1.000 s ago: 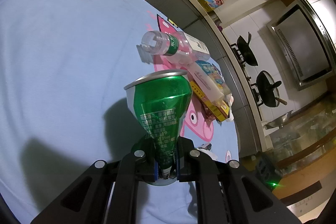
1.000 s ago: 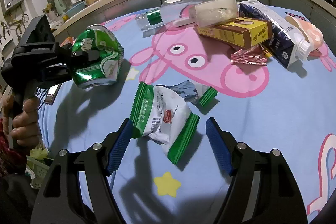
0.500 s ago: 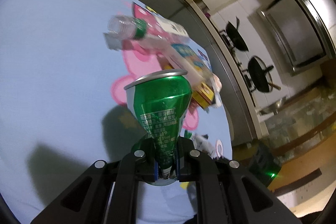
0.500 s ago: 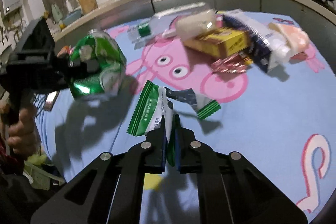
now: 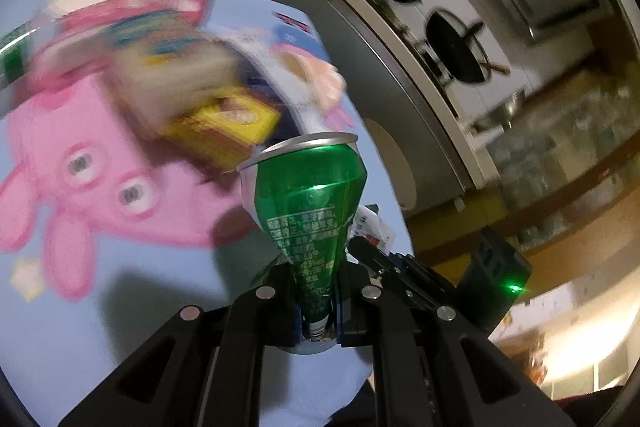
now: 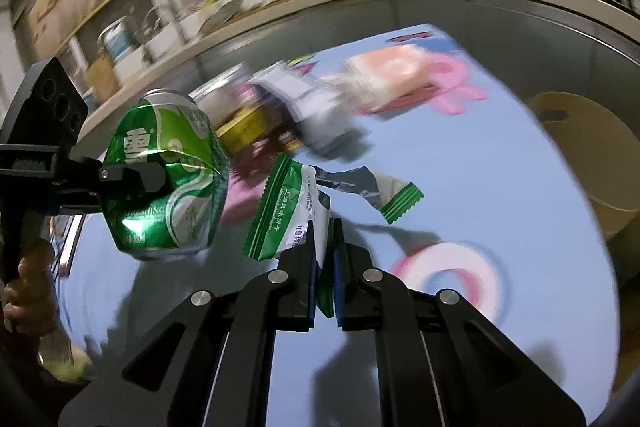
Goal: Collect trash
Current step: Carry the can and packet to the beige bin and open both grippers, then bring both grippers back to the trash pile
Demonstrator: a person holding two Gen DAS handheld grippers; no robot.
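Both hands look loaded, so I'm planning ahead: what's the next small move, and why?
Probably carry both pieces off the table to a bin. The left gripper is clamped on the crushed green can, the right gripper on the green-and-white wrapper, and no bin is in view.

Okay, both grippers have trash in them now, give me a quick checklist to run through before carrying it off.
1. Left gripper shut on the crushed green can: ok.
2. Right gripper shut on the green and white wrapper: ok.
3. Can and wrapper lifted off the blue cartoon cloth: ok.
4. Can and wrapper apart from each other: ok, a small gap shows.
5. A bin to drop them in: cannot tell, none in view.
6. Other trash left on the cloth, like the yellow box: not ok, more to collect.
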